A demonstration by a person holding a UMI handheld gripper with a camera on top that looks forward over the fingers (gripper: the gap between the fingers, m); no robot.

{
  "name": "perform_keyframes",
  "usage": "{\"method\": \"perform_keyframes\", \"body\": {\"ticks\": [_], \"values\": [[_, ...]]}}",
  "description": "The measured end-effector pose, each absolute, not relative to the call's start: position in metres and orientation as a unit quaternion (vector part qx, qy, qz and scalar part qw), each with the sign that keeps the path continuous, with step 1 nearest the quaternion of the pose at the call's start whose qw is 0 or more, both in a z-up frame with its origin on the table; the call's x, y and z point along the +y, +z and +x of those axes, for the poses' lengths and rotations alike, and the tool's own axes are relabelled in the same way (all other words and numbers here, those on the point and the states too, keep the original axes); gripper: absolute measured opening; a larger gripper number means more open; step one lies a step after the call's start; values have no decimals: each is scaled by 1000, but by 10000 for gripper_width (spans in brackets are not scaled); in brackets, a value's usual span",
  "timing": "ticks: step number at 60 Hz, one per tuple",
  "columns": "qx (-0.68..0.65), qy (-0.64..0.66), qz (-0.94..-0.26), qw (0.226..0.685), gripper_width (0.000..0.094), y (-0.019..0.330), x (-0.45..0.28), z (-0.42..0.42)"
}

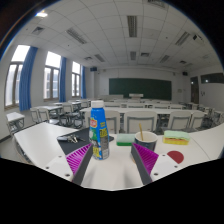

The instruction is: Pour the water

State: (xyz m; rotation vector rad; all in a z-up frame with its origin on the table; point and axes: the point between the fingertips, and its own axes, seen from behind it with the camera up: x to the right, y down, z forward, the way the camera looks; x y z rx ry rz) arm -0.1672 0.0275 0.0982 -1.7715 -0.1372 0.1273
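One bottle (98,130) stands between the open hand-held gripper (112,158) fingers.

Gripper (112,160) level, jaws spread wide, holding nothing

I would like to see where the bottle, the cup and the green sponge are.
bottle (99,132), gripper view, middle of its blue label.
cup (146,137), gripper view, its front wall, beyond the hand-held gripper (112,160), whose fingers are open.
green sponge (176,136), gripper view, its top face.
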Motion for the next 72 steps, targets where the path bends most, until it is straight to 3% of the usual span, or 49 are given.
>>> {"method": "perform_keyframes", "body": {"ticks": [11,24,27,29,46,52,61,72], "values": [[-54,55,-778,624,834,89,100,-222],[-46,-6,-774,631,825,78,163,-225],[-44,-13,-770,636,749,79,172,-232],[-45,-6,-772,634,581,76,173,-238],[-37,-5,-767,641,395,77,174,-234],[-40,2,-764,644,387,77,176,-230],[94,154,-761,623,385,92,166,-228],[245,382,-668,590,385,144,146,-240]]}}
